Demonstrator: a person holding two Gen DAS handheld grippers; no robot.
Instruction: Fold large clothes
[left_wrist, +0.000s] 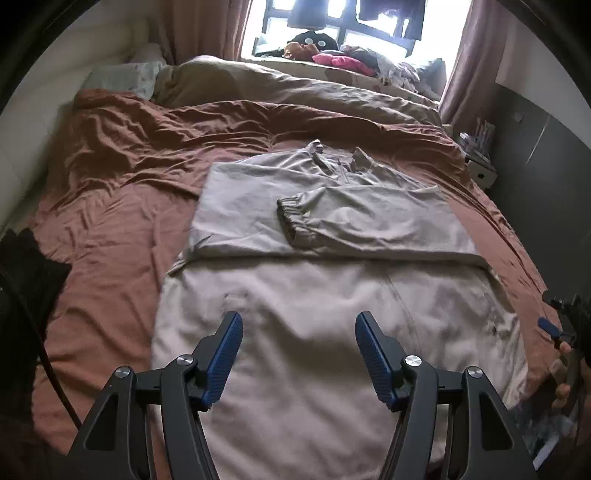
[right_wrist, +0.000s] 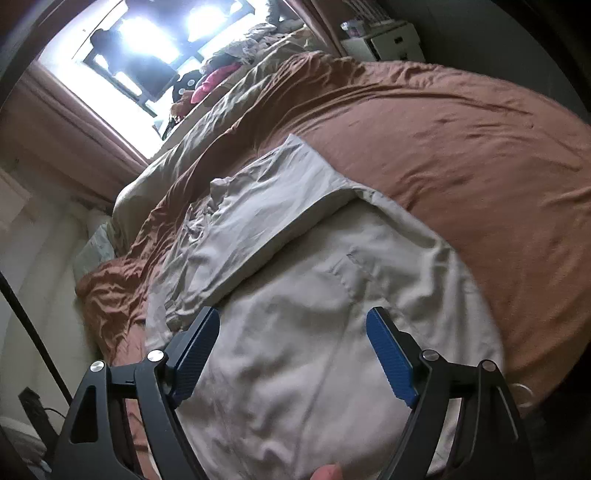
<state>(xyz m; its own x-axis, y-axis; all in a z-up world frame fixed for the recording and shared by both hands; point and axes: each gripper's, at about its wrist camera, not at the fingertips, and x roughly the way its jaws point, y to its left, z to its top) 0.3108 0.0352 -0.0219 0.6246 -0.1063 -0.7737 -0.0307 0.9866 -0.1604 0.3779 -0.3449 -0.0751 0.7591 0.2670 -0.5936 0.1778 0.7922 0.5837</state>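
A large beige jacket (left_wrist: 314, 280) lies spread on the rust-brown bedsheet (left_wrist: 110, 221), filling the centre and lower half of the left wrist view. Its two sleeves are folded in across the chest, and one elastic cuff (left_wrist: 291, 221) rests near the middle of the frame, just below the collar and zip. The left gripper (left_wrist: 299, 332) hangs above the jacket's lower part with its blue pads spread apart and nothing between them. In the right wrist view, which is rolled to one side, the right gripper (right_wrist: 293, 332) also stands wide over the pale cloth, holding nothing. A tan duvet (left_wrist: 295, 92) is bunched along the top of the bed under the bright window (left_wrist: 351, 26), with loose clothes (left_wrist: 351, 59) heaped on the sill.
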